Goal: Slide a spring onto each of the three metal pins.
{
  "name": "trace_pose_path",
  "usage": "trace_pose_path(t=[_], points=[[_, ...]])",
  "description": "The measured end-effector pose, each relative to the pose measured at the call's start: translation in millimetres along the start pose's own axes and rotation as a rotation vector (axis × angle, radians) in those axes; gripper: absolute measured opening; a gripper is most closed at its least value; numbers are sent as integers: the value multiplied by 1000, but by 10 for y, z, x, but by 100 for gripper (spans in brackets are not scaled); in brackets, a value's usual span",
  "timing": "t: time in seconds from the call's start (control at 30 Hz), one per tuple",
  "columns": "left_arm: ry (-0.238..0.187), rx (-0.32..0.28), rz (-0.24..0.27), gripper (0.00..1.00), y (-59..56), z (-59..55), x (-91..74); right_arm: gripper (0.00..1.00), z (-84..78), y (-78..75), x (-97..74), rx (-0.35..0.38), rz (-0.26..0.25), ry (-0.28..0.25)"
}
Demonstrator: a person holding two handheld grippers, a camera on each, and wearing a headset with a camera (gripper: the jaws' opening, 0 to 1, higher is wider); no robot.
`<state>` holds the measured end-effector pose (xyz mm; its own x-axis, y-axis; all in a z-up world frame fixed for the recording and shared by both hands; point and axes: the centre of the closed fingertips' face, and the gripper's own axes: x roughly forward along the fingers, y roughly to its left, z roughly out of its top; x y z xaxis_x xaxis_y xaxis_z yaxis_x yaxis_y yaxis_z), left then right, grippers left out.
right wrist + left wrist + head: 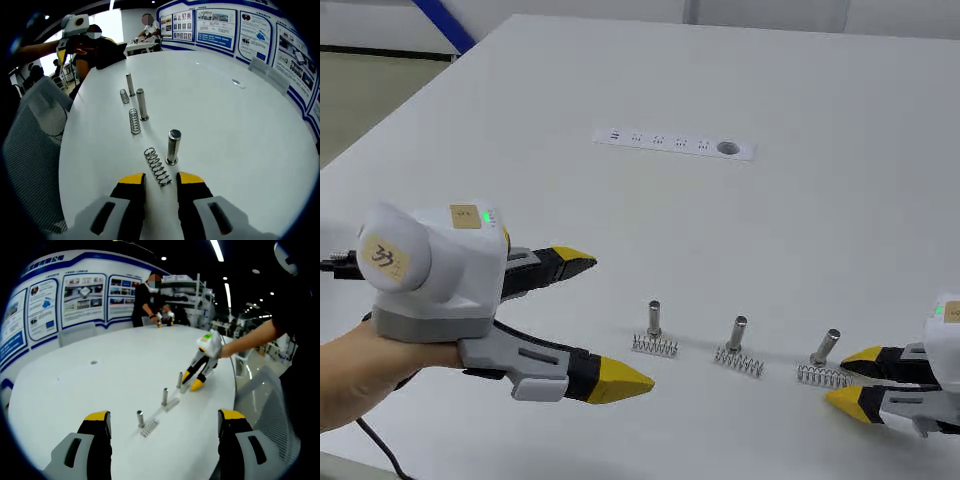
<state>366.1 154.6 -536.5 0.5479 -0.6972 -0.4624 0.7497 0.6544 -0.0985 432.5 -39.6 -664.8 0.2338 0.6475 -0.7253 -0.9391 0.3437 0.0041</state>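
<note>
White matte table (800, 90), socket strip (675, 143) inset mid-surface; poster boards (85, 292) line the room wall. Left gripper (620, 320) is over the table left of the row, jaws spread wide, empty. Right gripper (838, 382) is cut off at frame edge, jaws narrowly parted, tips flanking the nearest spring (157, 167); contact unclear. Three pins (737, 332) stand upright in a row, springs (739, 362) lying beside them.

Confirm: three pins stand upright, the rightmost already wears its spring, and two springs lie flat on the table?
No. The rightmost pin is bare: its spring lies flat on the table beside it, like the other two springs, as the right gripper view shows. The pins do stand upright.
</note>
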Motion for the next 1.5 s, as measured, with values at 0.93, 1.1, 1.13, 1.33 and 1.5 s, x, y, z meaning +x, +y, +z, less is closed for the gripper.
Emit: trace_pose_path(t=[0.93,1.1,1.13,1.33,1.5], points=[[4,6,19,90,-11,14,-72,11,-1,144,-14,-115,69,39],[-1,8,22,90,-33,26,-95,11,12,149,-66,-115,58,36],[-1,9,22,90,-41,28,-97,11,20,158,-84,-122,58,37],[-5,22,19,90,-105,63,-76,10,162,232,-267,-169,64,22],[-15,39,7,90,-163,148,-28,10,359,286,-427,-205,66,-2]])
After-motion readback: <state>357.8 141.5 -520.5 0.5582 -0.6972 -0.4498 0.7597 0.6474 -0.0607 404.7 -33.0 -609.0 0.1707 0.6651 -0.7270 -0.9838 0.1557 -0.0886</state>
